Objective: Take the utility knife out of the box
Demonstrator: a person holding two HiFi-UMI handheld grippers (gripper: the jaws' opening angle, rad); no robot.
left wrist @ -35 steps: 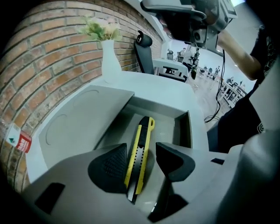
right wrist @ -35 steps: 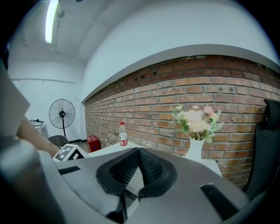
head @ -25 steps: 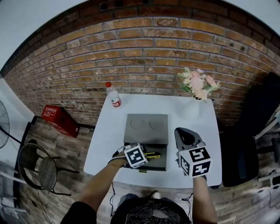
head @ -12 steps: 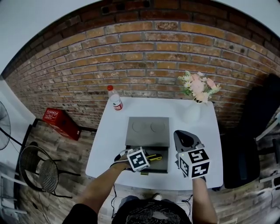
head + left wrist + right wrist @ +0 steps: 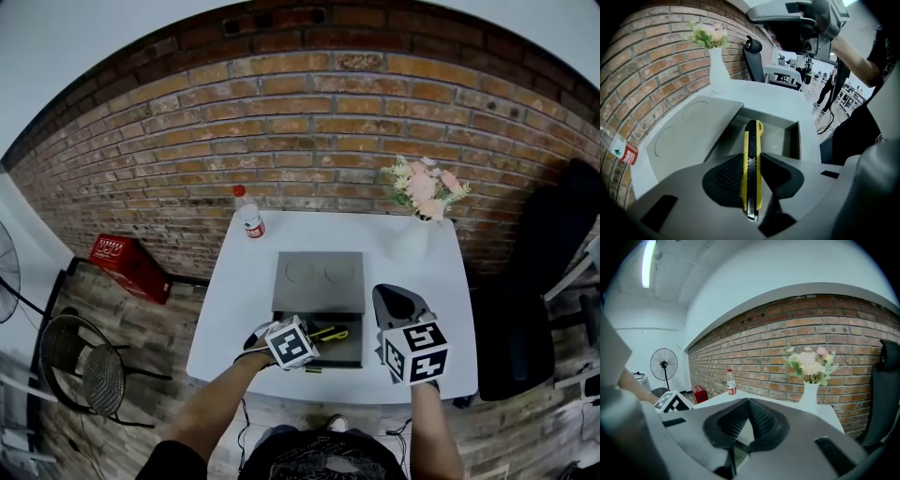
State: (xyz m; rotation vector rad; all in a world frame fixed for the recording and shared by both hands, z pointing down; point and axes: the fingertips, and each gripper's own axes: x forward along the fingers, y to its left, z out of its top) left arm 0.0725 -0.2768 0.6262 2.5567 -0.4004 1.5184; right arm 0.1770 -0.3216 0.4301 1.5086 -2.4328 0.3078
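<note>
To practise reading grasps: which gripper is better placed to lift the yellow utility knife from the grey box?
Left. The left gripper has just closed its jaws on the yellow utility knife inside the open grey box. The right gripper is shut, empty and off to the side.

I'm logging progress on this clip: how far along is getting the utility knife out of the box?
Done: the box lies open, its lid folded back. In hand: the left hand-held gripper has just closed its jaws on the yellow utility knife, which sits over the tray. Left: lift it clear of the box. The right hand-held gripper is shut and empty.
</note>
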